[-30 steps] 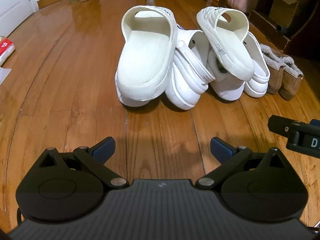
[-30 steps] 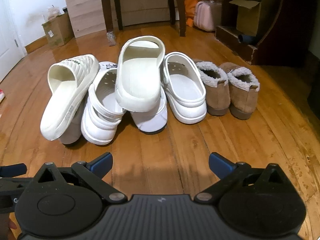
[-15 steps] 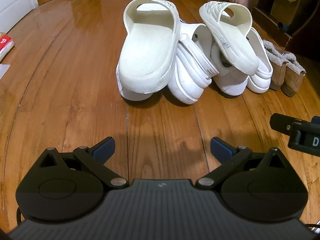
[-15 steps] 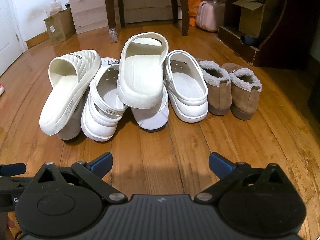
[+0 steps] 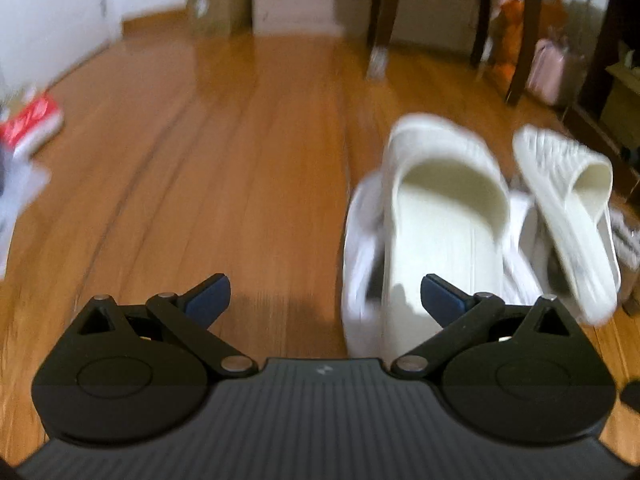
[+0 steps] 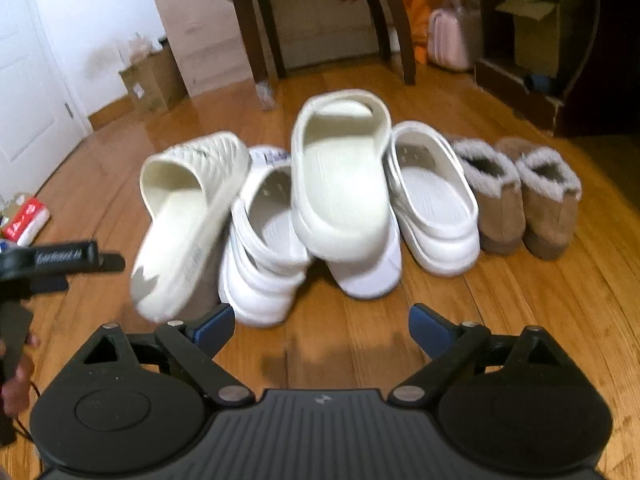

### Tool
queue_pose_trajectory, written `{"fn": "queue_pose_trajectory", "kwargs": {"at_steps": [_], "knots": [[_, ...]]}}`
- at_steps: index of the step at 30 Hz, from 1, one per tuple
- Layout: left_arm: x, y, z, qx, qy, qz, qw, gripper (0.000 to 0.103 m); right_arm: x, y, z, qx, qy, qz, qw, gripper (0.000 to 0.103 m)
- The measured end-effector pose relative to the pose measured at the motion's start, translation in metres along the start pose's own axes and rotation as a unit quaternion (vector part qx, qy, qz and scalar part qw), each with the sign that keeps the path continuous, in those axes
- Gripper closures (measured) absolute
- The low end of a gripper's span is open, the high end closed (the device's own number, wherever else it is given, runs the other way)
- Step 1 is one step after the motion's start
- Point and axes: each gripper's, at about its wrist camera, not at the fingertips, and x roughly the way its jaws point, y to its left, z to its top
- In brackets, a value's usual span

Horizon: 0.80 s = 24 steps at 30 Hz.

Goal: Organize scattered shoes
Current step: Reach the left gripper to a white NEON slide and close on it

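Note:
A heap of pale shoes lies on the wooden floor. In the right wrist view a cream quilted slide (image 6: 188,216) leans on a white clog (image 6: 264,248). Its smooth-looking mate (image 6: 340,184) rests on a white shoe (image 6: 372,276), beside a second clog (image 6: 432,204). My right gripper (image 6: 322,328) is just short of the heap, its jaws closing with nothing between them. The left wrist view is blurred. My left gripper (image 5: 324,300) is open over bare floor, its right finger in front of the near slide (image 5: 444,232). The other slide (image 5: 568,208) lies further right.
Two tan fur-lined boots (image 6: 524,196) stand at the right end of the row. Behind are dark table legs (image 6: 256,28), cardboard boxes (image 6: 152,80), a pink case (image 6: 448,40) and a dark shelf unit (image 6: 520,76). A red-and-white packet (image 6: 24,220) lies far left.
My left gripper has swung left and closer, so the near slide now sits by its right finger. My right gripper's fingers have drawn slightly together and edged toward the heap.

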Motion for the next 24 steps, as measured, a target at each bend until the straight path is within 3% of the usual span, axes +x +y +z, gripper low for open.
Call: {"fn": "queue_pose_trajectory", "kwargs": {"at_steps": [4,10,14,16,18,19,22,24], "knots": [[0.022,-0.017,0.01,0.034,-0.007,0.02,0.9992,0.014,-0.001,-0.002,-0.01,0.026,-0.009,0.02,0.999,0.009],[0.042,-0.038,0.021,0.034,-0.04,0.054,0.9972,0.014,-0.001,-0.006,-0.01,0.024,-0.005,0.029,0.999,0.01],[0.063,-0.037,0.035,0.028,-0.017,0.06,0.9976,0.015,0.003,-0.014,-0.012,0.039,-0.001,0.025,0.999,0.01],[0.066,-0.031,0.042,0.011,-0.015,0.044,0.9988,0.032,0.008,-0.017,-0.014,0.05,0.007,0.024,0.998,0.01],[0.067,-0.03,0.044,0.01,-0.017,0.036,0.9992,0.039,0.012,-0.019,-0.016,0.053,0.014,0.027,0.998,0.01],[0.068,-0.031,0.045,0.011,-0.016,0.028,0.9994,0.057,0.012,-0.019,-0.017,0.054,0.015,0.027,0.998,0.01],[0.068,-0.036,0.039,0.007,-0.026,-0.005,0.9996,0.09,0.017,-0.02,-0.018,0.058,0.022,0.028,0.998,0.01],[0.065,-0.042,0.036,0.01,-0.037,-0.003,0.9993,0.092,0.019,-0.02,-0.019,0.059,0.028,0.027,0.997,0.01]]}}
